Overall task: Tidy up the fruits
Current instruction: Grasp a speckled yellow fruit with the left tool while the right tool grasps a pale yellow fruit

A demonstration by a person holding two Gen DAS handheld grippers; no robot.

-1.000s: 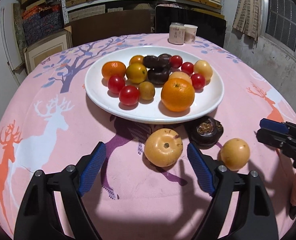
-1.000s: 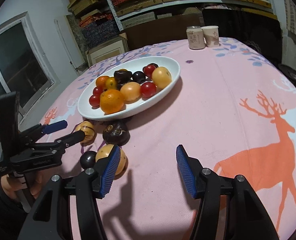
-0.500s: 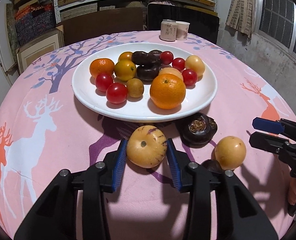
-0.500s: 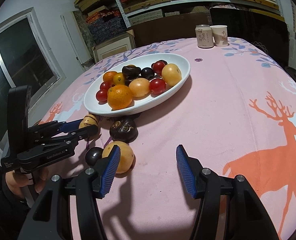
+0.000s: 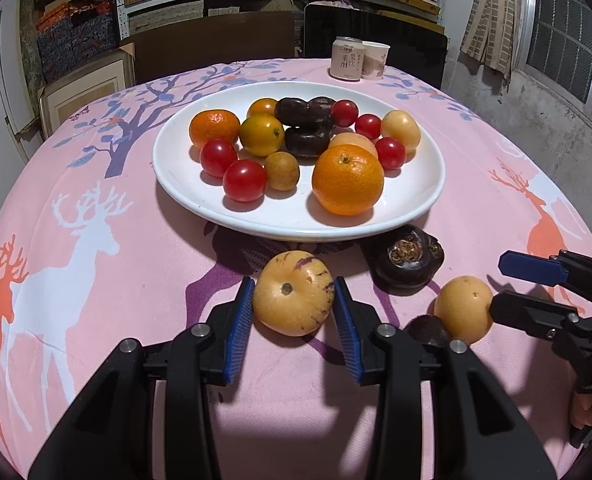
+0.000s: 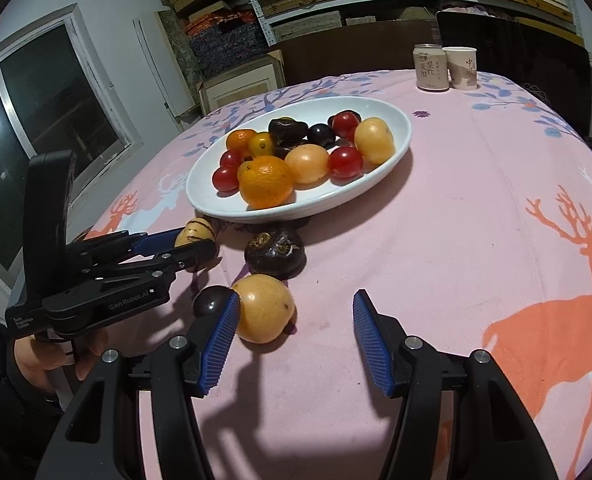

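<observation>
Left tongs [image 5: 294, 308] clamped tight, right tongs [image 6: 296, 338] agape.

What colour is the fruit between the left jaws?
Yellow with purple streaks: the pepino melon, clearest in the left wrist view.

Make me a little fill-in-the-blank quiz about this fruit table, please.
1. The left gripper is closed on a yellow fruit with ____ streaks.
2. Most fruit sits on a ____ plate.
3. The large orange lies on the ____.
4. Beside the can stands a paper ____.

Missing words: purple; white; plate; cup
</observation>
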